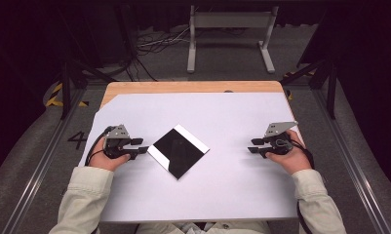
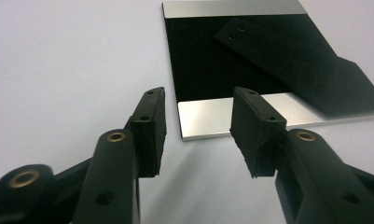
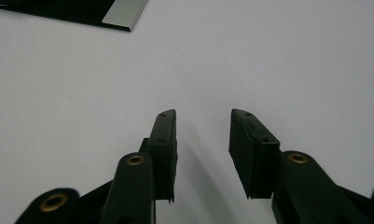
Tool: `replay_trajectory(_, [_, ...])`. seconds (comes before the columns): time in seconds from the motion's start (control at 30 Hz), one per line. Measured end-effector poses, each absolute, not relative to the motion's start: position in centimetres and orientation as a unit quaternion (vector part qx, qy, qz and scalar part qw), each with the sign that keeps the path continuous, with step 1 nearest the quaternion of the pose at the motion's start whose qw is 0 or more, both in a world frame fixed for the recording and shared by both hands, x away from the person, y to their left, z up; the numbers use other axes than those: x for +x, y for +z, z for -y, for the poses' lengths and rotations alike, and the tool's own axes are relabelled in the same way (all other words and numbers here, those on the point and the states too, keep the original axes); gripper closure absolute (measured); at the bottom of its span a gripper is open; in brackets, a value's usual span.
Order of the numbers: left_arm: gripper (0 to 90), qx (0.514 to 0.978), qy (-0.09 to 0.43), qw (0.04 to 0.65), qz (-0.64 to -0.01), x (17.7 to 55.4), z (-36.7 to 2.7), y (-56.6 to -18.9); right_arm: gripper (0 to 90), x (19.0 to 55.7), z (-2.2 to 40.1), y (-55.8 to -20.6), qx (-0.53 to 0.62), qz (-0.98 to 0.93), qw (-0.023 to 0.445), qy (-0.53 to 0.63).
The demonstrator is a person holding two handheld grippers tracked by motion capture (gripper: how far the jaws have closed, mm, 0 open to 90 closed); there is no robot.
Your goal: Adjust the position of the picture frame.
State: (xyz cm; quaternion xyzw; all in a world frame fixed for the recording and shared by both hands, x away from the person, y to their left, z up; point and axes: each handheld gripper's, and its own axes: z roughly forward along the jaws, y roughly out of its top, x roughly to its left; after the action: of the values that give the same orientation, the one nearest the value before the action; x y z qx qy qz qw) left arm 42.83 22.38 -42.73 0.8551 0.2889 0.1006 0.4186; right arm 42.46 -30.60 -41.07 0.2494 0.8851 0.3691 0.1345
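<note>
The work looks barely begun: the black square plate with silver edge strips [image 1: 178, 151] lies flat and untouched on the white sheet [image 1: 232, 190] that covers the wooden table [image 1: 183, 87], turned so that one corner points at the person, roughly midway between the two hands and somewhat nearer the left one. Nothing about it suggests that it has been lifted, turned or shifted yet, so the whole handling seems to be ahead: an approach, a grip on an edge and whatever placing follows. The left gripper [image 1: 140, 146] rests low on the sheet just beside the plate's left corner, pointing toward it; in the left gripper view its jaws stand released and wide apart, with the near silver strip of the plate [image 2: 231, 116] showing in the gap ahead of them, and neither pad touches it. The glossy black face mirrors a dark shape, probably the gripper itself. The left gripper [image 2: 197, 119] therefore holds nothing, though it seems the one best placed to take the plate first. The right gripper [image 1: 255, 145] sits well apart from the plate on the right side of the sheet, also aimed inward. In its own view the right gripper [image 3: 203, 126] has its jaws parted over bare white sheet, empty, with a corner of the plate [image 3: 121, 14] far off at the top edge.
</note>
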Motion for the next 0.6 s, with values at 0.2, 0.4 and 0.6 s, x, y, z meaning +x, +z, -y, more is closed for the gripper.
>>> replay_trajectory(0.2, [50.3, 0.854, 0.100, 0.411, -0.304, 43.1, -22.3, -42.6, 64.3, 42.2, 31.0, -41.0, 0.262, -0.881, 0.136, 0.370])
replay_trajectory(0.4, [56.1, 0.849, 0.106, 0.410, -0.316, 43.4, -22.2, -42.6, 65.0, 42.1, 31.3, -41.1, 0.279, -0.875, 0.146, 0.368])
replay_trajectory(0.6, [71.8, 0.837, 0.112, 0.418, -0.334, 43.8, -22.2, -42.8, 72.2, 41.6, 31.9, -40.8, 0.298, -0.865, 0.145, 0.376])
